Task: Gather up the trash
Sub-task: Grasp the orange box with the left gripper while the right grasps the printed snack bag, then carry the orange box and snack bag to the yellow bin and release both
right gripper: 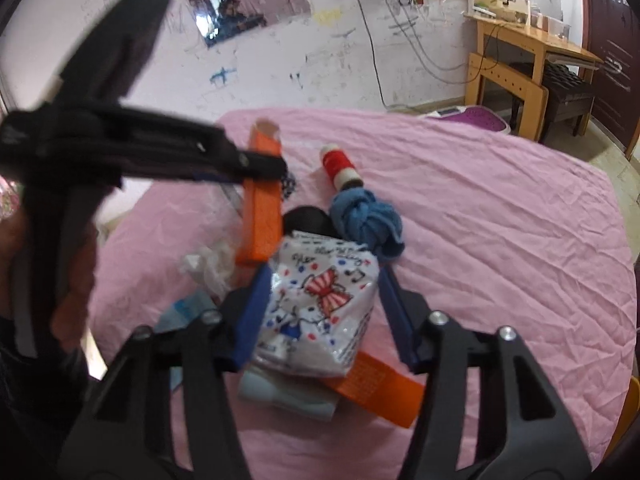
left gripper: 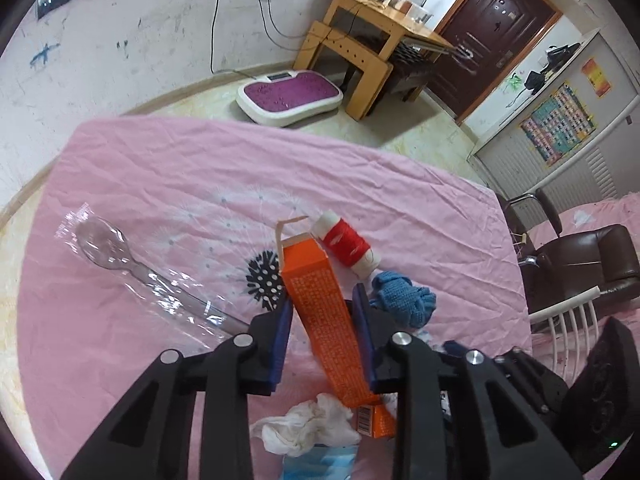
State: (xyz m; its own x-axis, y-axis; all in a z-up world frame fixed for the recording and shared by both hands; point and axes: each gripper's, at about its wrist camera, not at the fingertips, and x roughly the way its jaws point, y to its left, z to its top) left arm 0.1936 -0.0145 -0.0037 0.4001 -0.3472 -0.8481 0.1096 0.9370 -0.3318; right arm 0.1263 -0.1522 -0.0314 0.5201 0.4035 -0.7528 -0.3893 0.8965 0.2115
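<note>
With both tools already loaded, the worry is how loosely each piece of trash is held. The left gripper has its jaws closed on a long orange box, pinched across its narrow middle and raised off the pink sheet, so its open top flap and far end stick out well past the fingers. A quick swing could let it pivot or slide free, probably onto the crumpled tissue below. The right gripper has its jaws closed on a soft printed packet, which bulges between the pads; a squashy thing like that may slip out. Close by lie a red thread spool and a knotted blue cloth, easily knocked.
</note>
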